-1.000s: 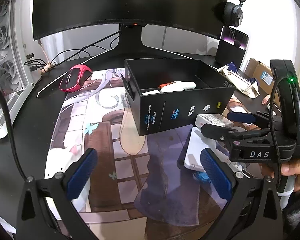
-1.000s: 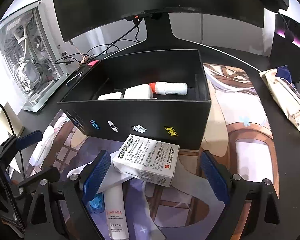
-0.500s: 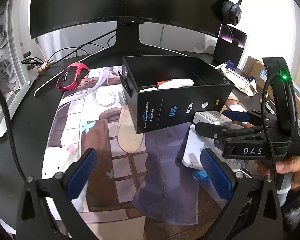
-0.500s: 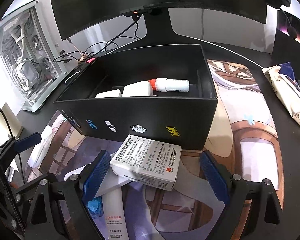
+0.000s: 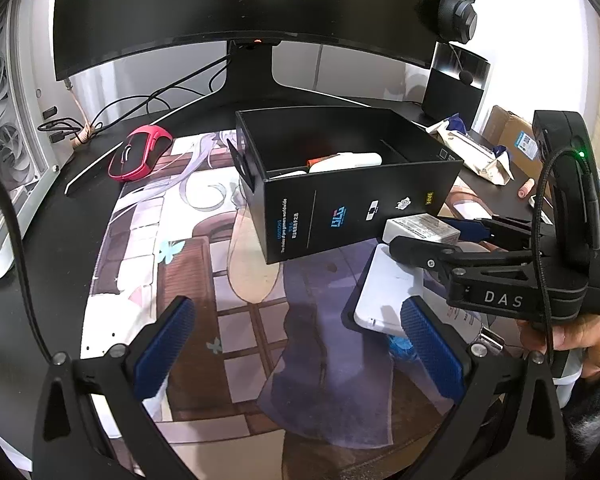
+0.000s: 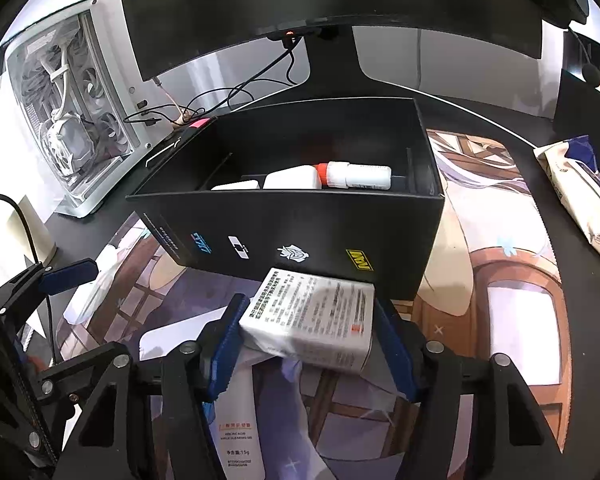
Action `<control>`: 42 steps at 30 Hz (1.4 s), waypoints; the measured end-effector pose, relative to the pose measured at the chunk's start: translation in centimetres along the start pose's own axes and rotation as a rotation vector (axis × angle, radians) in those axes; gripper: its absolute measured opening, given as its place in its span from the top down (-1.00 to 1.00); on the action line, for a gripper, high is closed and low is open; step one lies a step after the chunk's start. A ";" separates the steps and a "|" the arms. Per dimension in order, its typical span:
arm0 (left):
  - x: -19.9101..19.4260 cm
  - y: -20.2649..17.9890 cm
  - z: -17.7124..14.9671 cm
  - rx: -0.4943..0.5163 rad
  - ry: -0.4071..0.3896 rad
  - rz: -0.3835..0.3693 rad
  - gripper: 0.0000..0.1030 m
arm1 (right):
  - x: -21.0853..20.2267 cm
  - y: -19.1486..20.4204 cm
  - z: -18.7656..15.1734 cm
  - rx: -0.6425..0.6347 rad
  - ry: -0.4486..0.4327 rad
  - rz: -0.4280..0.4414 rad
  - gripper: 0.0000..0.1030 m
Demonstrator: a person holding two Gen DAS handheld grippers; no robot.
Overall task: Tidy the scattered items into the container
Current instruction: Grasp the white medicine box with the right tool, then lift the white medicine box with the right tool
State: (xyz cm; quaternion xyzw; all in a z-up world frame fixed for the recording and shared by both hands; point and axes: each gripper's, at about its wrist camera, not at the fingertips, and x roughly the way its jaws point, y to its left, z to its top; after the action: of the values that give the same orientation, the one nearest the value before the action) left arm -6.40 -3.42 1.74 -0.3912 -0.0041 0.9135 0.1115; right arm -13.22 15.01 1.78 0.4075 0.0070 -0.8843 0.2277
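The open black box [image 5: 364,216] [image 6: 300,236] stands on the printed desk mat and holds a white bottle with a red cap [image 6: 356,175] and white packets. My right gripper [image 6: 312,344] is shut on a white medicine carton [image 6: 316,316], lifted just in front of the box; it shows in the left wrist view [image 5: 420,229] too. Under it lie a flat white packet [image 5: 384,292] and a white tube [image 6: 236,432]. My left gripper [image 5: 300,340] is open and empty above the mat, left of these items.
A red mouse [image 5: 138,154] lies at the back left, with cables and a white PC case [image 6: 68,120] beyond. A monitor stand [image 5: 252,68] rises behind the box. A tissue pack [image 6: 580,196] lies on the right.
My right gripper's jaws have closed onto the white carton and raised it slightly off the items below. The left gripper has drifted a little but stays open.
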 end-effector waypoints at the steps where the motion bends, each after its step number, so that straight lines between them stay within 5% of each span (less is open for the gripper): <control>1: 0.0 0.0 0.0 0.001 0.001 -0.001 -1.00 | -0.1 0.0 0.0 0.000 -0.002 0.001 -0.22; 28: 0.1 -1.2 -0.1 0.037 0.011 -0.006 -1.00 | -2.5 -1.1 -1.0 0.003 -0.050 0.029 -0.10; 42: 1.8 -1.4 0.3 0.013 0.050 -0.074 -1.00 | -5.1 -3.4 -2.5 0.050 -0.083 0.042 -0.10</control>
State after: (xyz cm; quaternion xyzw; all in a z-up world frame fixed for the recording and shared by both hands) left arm -7.55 -1.62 0.78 -0.4127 -0.0100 0.8987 0.1478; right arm -9.95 20.60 3.21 0.3763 -0.0331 -0.8953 0.2359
